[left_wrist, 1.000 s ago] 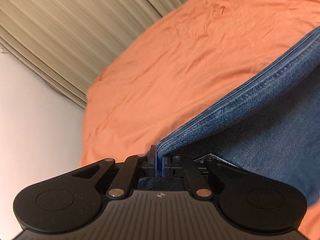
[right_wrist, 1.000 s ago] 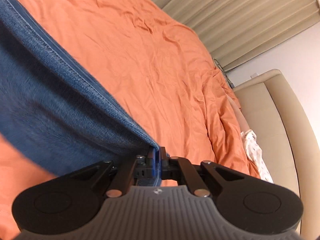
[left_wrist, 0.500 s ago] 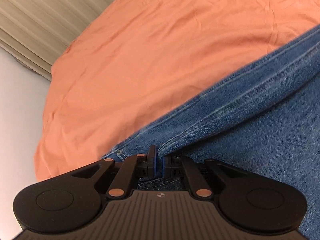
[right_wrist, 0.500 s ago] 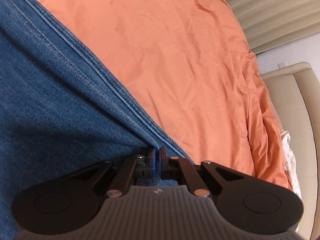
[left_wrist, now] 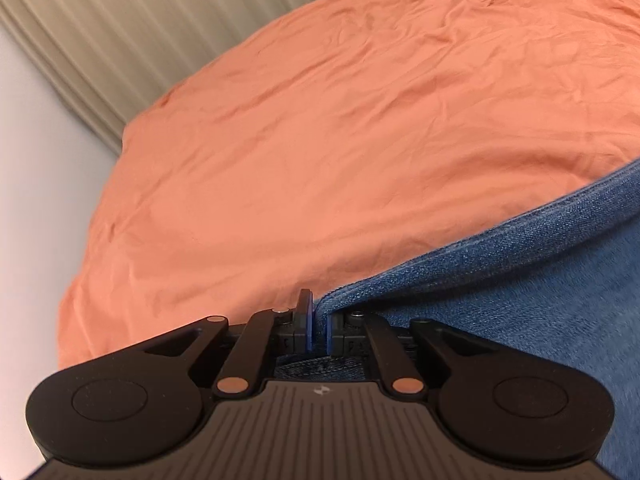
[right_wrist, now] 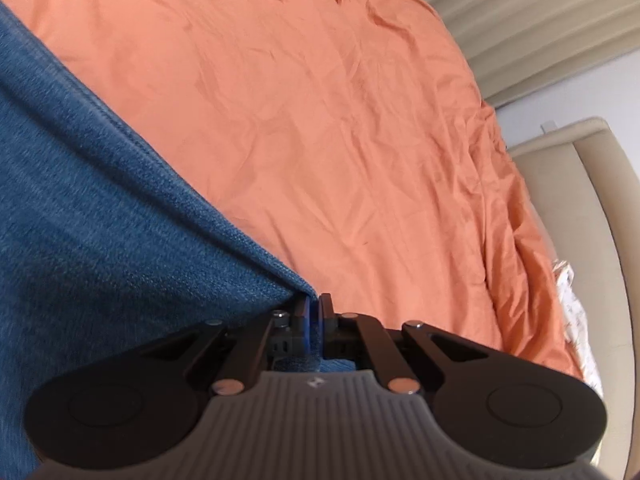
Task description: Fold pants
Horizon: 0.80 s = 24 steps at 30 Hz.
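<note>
Pinching blue pants (left_wrist: 520, 300) edge tight in left gripper (left_wrist: 318, 322) and right gripper (right_wrist: 314, 320), above orange bedsheet (left_wrist: 340, 140).

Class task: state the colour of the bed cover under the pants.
Orange. The wrinkled orange bed cover shows best in the right wrist view, beyond the blue denim pants.

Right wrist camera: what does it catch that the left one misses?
Only the right view shows the beige padded headboard and a white patterned cloth beside it. Only the left view shows the pale wall bordering the bed's other side. Both share the orange bedsheet, beige pleated curtains, and blue denim pants clamped by the left gripper and right gripper.
</note>
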Motion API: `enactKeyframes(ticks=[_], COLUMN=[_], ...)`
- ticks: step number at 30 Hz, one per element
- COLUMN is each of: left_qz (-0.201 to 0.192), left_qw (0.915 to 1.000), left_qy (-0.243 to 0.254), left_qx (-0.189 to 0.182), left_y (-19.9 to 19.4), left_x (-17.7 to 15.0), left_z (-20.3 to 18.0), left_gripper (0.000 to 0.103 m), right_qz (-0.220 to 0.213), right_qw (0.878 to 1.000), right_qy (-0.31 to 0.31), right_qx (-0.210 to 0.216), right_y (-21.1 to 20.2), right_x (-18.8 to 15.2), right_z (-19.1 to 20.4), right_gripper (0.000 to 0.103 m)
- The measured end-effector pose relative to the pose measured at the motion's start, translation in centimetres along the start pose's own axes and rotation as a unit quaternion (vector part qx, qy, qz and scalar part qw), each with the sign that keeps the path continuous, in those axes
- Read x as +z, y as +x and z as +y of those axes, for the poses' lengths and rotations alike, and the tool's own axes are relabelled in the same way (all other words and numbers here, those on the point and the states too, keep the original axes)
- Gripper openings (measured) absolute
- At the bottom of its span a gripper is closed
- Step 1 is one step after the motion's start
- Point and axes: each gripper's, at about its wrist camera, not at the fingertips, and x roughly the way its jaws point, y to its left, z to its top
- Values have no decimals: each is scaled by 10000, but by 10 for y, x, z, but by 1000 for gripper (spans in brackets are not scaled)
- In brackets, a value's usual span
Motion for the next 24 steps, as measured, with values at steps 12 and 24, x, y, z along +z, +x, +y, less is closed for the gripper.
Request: enactKeyframes(ticks=[12,24], left_qz=[-309,-231], left_qw=[9995,9993], left_qy=[61,59], left_qx=[-40,-285], left_y=[-47,-123], left_x=[-8,-75], left_z=[14,-3], left_gripper=[88,86], right_qz=[-143,44], right_qw=[9891,9459], right_qy=[1427,2832], right_qx=[325,1581], right_y=[-29,-105], right_x=[-15,-111], right_z=[-67,-54], right_gripper=[65,65])
